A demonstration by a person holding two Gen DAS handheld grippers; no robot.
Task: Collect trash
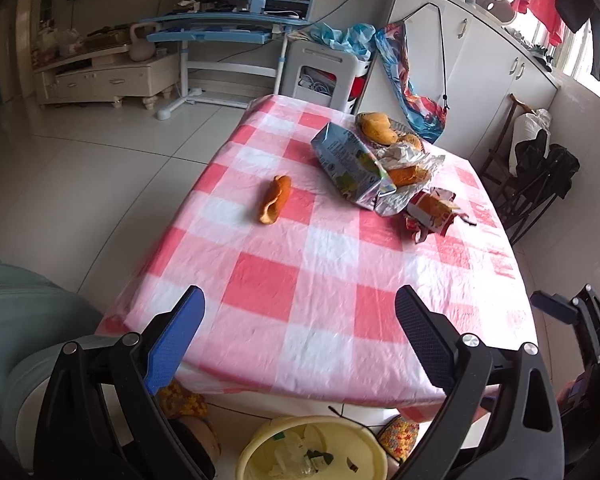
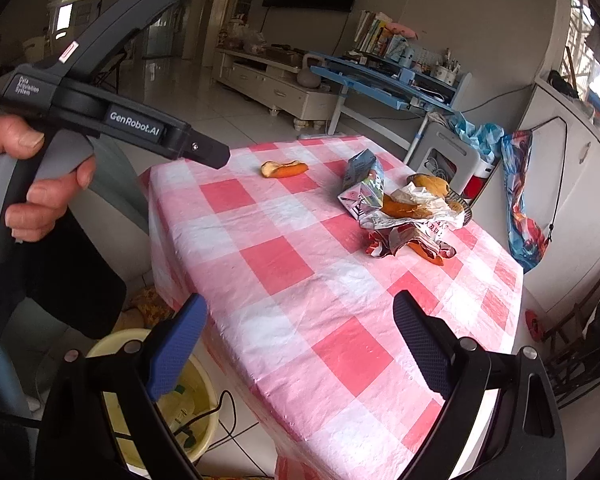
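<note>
On the red-and-white checked table [image 1: 300,264] lie an orange peel [image 1: 275,205] [image 2: 284,169], a blue-green drink carton [image 1: 350,160] [image 2: 364,184], a crumpled silver wrapper [image 1: 410,160] [image 2: 420,204] and a red snack wrapper [image 1: 432,212] [image 2: 412,242]. A yellow bin [image 1: 260,436] [image 2: 112,344] with scraps inside stands on the floor by the table's near edge. My left gripper [image 1: 300,320] hovers open over the near edge, holding nothing. My right gripper [image 2: 300,328] is open and empty above the table's near corner. All the trash lies well beyond both.
A dark basket of yellow fruit [image 1: 376,128] [image 2: 428,184] sits behind the wrappers. A hand holds the left gripper's handle [image 2: 40,168] at the table's left. A blue desk [image 1: 220,28], a white stool [image 1: 320,68], white cabinets [image 1: 480,60] and dark chairs [image 1: 540,176] ring the table.
</note>
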